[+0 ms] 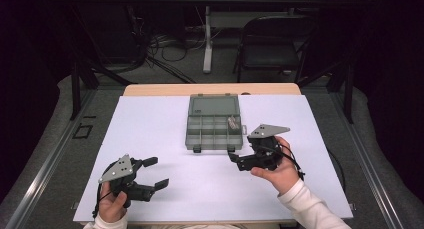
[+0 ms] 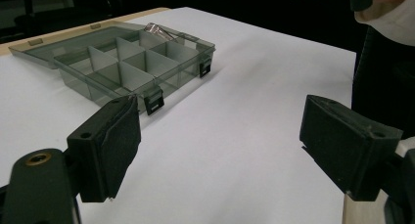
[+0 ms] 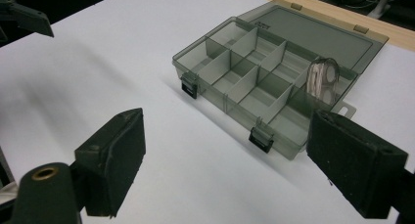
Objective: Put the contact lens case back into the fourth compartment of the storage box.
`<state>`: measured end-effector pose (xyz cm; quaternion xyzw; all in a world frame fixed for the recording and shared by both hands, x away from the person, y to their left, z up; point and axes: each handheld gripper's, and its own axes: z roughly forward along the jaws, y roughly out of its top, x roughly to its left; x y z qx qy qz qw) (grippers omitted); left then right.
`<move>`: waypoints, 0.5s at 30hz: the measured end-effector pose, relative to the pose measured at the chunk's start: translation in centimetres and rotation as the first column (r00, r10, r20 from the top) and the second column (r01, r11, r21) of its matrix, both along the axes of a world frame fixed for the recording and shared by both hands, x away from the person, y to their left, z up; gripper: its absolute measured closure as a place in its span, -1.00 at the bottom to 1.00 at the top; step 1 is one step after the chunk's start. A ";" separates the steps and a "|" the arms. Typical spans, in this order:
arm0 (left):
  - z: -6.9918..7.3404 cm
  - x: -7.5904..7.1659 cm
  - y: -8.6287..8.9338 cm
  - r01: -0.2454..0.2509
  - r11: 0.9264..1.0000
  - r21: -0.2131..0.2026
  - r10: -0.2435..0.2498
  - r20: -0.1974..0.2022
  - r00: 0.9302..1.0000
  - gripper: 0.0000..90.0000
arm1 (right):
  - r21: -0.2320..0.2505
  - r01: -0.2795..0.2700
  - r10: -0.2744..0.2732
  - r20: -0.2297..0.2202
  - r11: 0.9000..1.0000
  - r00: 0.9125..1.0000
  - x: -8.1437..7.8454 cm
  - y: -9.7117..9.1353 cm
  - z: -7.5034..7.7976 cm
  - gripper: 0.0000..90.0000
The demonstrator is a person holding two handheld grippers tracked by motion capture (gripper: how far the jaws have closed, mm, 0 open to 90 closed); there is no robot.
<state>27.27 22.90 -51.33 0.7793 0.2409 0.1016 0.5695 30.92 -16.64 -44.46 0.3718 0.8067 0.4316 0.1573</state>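
Nearest the high camera, the left gripper hung low over the near left part of the white table, held in the person's left hand. Its jaws were spread wide with nothing between them, as the left gripper view confirmed. The right gripper, gripped in the right hand, sat right of centre, its jaws likewise wide apart and empty, pointing left, just near of the box.

A smoky grey plastic organiser box lay at the table's centre toward the far side, lid folded flat open behind it. A small clear roll stood in its far right compartment. Two black latches marked its near wall. A raised marking on the lid was too small to read.
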 end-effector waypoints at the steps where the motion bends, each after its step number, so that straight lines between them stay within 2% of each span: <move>1: 0.0 0.0 0.0 0.000 1.000 -0.001 0.000 0.000 1.000 -0.64 | 0.009 0.003 -0.003 -0.001 1.000 1.000 -0.3 -0.1 -0.2 -0.68; 7: 0.0 0.0 0.0 -0.002 1.000 -0.002 0.002 0.002 1.000 -0.64 | 0.032 0.029 -0.030 0.019 0.999 0.999 -1.5 -1.0 -1.3 -0.68; 15: 0.0 -0.1 0.0 -0.002 1.000 0.000 0.002 0.003 1.000 -0.64 | 0.061 0.055 -0.056 0.012 0.997 0.998 -2.7 -1.7 -3.0 -0.68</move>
